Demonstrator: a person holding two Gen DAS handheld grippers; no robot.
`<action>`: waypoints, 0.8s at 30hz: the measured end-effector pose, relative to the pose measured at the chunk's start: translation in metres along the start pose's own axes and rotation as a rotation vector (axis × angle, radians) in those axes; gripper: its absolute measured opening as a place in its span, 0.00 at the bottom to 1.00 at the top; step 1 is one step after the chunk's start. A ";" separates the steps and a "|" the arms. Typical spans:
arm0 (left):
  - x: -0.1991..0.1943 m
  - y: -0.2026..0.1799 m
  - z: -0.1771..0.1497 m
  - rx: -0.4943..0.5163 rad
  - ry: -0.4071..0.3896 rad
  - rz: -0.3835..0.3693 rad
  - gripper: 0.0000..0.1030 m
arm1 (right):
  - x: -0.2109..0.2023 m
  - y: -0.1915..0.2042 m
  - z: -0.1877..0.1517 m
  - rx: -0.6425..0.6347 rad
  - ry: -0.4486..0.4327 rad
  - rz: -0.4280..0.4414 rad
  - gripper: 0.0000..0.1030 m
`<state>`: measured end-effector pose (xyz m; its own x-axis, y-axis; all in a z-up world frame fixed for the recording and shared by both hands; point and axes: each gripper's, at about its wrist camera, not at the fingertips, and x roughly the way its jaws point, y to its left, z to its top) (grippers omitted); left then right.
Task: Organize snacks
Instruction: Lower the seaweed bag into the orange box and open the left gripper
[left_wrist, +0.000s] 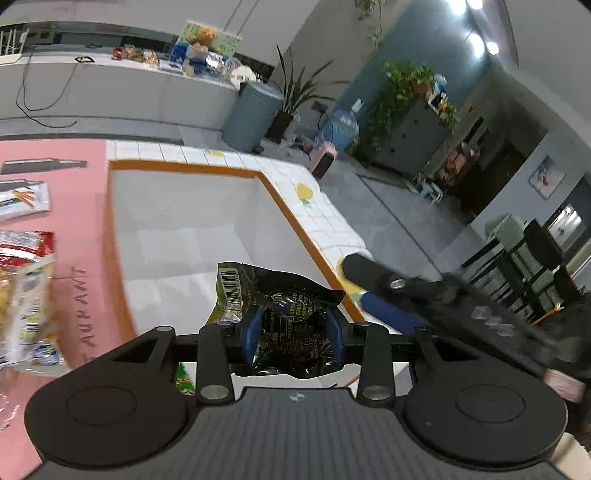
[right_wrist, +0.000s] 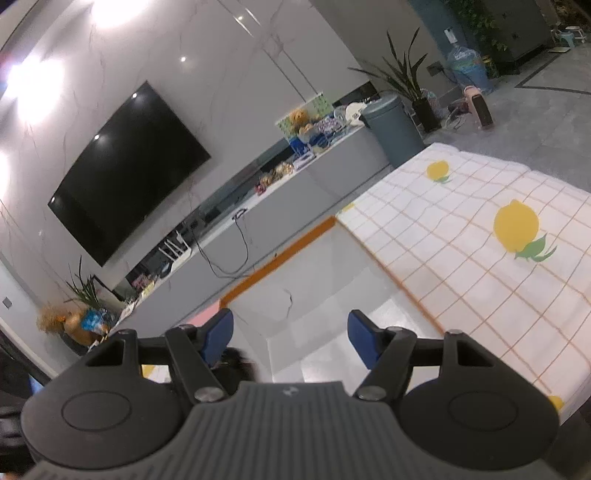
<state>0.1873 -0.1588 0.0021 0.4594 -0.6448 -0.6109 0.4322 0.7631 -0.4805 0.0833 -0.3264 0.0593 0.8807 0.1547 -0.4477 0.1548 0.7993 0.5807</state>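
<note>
My left gripper (left_wrist: 295, 328) is shut on a dark green snack packet (left_wrist: 284, 302), whose barcode end sticks out forward. It hangs over a white box with an orange rim (left_wrist: 184, 168). My right gripper (right_wrist: 291, 336) is open with nothing between its blue pads and looks down into the same box (right_wrist: 280, 254). In the left wrist view its dark body comes in from the right over the box's edge, showing one blue finger (left_wrist: 391, 314). More snack packets lie at the left on a pink mat (left_wrist: 81, 206): a white one (left_wrist: 22, 199), a red one (left_wrist: 26, 243) and a yellow-white one (left_wrist: 29, 314).
A lemon-print checked cloth (right_wrist: 480, 240) covers the table to the right of the box. Beyond the table stand a grey bin (left_wrist: 251, 114), potted plants and a low cabinet (right_wrist: 332, 162) under a wall television. A green packet corner (left_wrist: 183, 380) shows under my left gripper.
</note>
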 end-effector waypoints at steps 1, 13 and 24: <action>0.006 -0.001 -0.001 0.000 0.012 0.004 0.41 | -0.002 -0.001 0.001 -0.003 -0.006 -0.003 0.66; 0.044 -0.002 -0.017 0.029 0.105 0.073 0.41 | -0.003 -0.008 0.006 0.019 -0.016 0.004 0.66; 0.048 0.007 -0.014 0.075 0.184 0.117 0.41 | 0.002 -0.009 0.007 0.021 -0.005 -0.002 0.67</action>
<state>0.2019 -0.1843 -0.0394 0.3636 -0.5277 -0.7677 0.4441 0.8226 -0.3551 0.0863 -0.3374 0.0577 0.8825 0.1500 -0.4458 0.1663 0.7871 0.5940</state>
